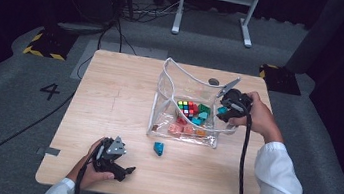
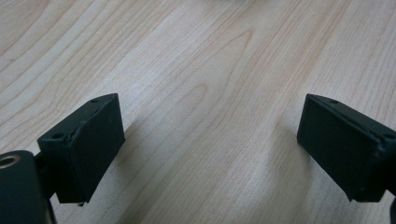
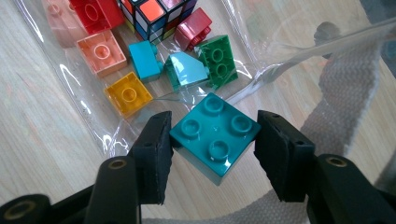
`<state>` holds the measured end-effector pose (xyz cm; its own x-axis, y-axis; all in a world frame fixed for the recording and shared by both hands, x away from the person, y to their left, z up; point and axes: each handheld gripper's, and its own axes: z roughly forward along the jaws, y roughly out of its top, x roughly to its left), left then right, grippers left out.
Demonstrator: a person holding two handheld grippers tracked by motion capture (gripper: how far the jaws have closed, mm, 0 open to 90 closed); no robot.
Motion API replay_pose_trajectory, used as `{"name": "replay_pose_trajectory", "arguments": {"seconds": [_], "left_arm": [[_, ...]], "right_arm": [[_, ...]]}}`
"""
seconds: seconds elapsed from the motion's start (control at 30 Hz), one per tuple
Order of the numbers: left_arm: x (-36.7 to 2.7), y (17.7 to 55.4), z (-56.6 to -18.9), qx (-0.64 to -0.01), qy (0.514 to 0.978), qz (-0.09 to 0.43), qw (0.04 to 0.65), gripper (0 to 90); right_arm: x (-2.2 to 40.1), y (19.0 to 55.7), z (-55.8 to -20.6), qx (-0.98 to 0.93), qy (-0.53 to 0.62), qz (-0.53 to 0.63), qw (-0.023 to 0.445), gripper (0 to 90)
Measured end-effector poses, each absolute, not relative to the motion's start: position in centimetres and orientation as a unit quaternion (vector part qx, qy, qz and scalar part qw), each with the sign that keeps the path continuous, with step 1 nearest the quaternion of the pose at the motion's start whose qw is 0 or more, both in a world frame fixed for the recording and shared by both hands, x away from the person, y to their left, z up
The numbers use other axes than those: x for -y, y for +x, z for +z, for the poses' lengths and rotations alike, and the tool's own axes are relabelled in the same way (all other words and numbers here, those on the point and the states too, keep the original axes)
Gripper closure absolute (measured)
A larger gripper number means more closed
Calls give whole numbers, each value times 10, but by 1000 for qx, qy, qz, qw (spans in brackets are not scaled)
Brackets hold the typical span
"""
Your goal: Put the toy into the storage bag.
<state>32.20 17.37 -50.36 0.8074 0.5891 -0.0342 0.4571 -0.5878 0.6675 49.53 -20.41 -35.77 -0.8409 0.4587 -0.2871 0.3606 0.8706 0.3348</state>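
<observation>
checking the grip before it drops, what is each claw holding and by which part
Right claw holds a teal four-stud block by two opposite sides, studs up, at the clear bag. Left claw is open, holding nothing.

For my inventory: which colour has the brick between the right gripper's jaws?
Teal brick; the right gripper view shows it best.

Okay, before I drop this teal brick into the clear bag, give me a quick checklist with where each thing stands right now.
1. Grip on the teal brick: held between the jaws of the right gripper, studs up. Ok.
2. Brick over the mouth of the clear bag: it sits at the bag's right edge, above the rim and the webbing strap; whether it is fully past the rim, cannot tell.
3. Room inside: bare patch beside the yellow brick and green brick. Ok.
4. Left gripper: open over bare table, away from the bag. Ok.
5. Loose blue piece outside the bag: not ok.
</observation>
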Motion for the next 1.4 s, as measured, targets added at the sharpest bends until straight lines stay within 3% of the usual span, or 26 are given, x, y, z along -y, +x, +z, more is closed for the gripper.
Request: {"name": "replay_pose_trajectory", "arguments": {"seconds": [0.3, 1.03, 1.4], "left_arm": [[-174, 322, -504, -295, 886, 95, 345, 76], [-174, 322, -504, -295, 886, 95, 345, 75], [-174, 322, -504, -295, 886, 95, 345, 76]], "right_arm": [[205, 494, -357, -947, 217, 151, 184, 472], [220, 483, -347, -904, 269, 279, 181, 304], [240, 459, -332, -859, 294, 352, 227, 257]]}}
